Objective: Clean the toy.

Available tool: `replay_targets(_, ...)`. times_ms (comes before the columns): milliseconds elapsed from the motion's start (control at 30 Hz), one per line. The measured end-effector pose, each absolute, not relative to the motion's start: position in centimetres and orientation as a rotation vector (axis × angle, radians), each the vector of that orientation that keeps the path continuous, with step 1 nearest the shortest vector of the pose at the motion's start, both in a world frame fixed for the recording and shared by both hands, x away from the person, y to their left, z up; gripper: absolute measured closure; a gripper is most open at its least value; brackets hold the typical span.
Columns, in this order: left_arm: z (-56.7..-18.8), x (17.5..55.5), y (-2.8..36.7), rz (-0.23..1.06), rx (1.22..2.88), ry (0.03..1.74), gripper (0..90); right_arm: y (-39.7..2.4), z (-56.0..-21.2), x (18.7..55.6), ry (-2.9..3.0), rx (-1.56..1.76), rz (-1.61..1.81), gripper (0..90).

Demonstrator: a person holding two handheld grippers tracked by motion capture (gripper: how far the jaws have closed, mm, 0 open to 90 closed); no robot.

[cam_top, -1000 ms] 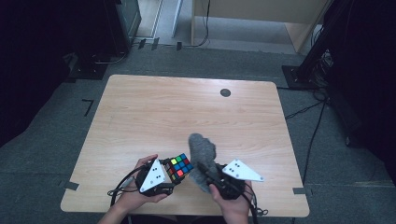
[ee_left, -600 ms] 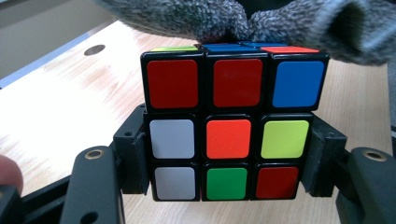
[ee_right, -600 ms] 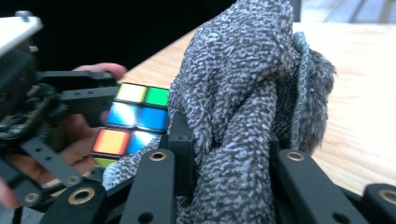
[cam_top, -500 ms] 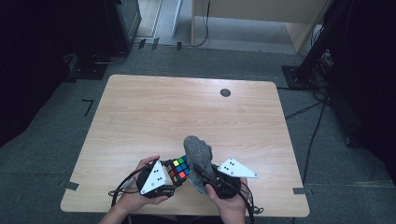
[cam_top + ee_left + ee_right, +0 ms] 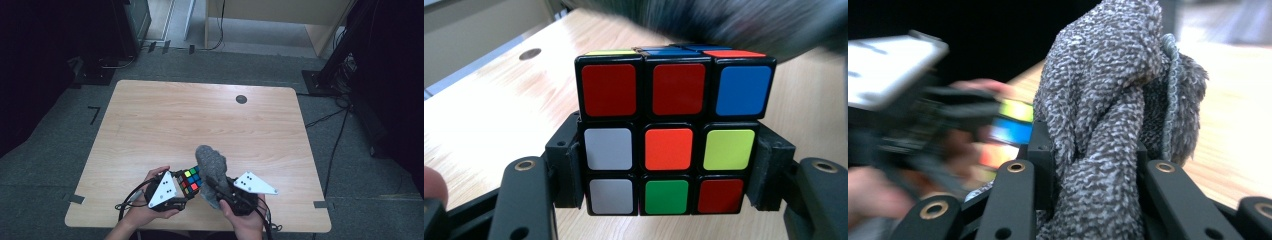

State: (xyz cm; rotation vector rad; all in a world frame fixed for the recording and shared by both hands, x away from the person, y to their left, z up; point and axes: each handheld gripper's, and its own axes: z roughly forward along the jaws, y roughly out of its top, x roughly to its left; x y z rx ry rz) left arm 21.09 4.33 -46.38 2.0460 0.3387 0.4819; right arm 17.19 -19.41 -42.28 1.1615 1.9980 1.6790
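Note:
A colour puzzle cube (image 5: 190, 181) with black edges sits clamped in my left gripper (image 5: 186, 186) near the table's front edge. In the left gripper view the jaws press on both sides of the cube (image 5: 669, 135), at its lower two rows. My right gripper (image 5: 216, 189) is shut on a bunched grey knitted cloth (image 5: 211, 167), which stands up from the jaws right beside the cube. The cloth (image 5: 1108, 120) bulges between the black jaws in the right gripper view, with the cube (image 5: 1010, 131) blurred at the left behind it.
The pale wooden table (image 5: 175, 120) has a small round dark hole (image 5: 241, 99) near its far right. Dark floor, cables and stands surround the table. A person's hands hold both grippers at the front edge.
The right gripper with the grey cloth has shifted a little to the left, closer against the cube. The left gripper and the cube have stayed put.

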Motion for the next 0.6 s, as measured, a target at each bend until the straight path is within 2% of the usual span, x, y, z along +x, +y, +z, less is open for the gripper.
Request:
replay_targets(133,-45.9,20.8,4.2,0.467,2.025,0.321,33.8,-18.5,-42.6,17.2,2.054,1.161,1.695,69.3)
replay_targets(367,-46.0,21.1,4.8,0.44,2.005,0.326,33.8,-21.0,-43.8,18.4,1.973,1.314,1.564,69.6)
replay_targets(600,-46.4,20.8,4.1,0.464,2.046,0.31,33.8,-19.6,-42.0,16.9,1.979,1.175,1.72,68.8)
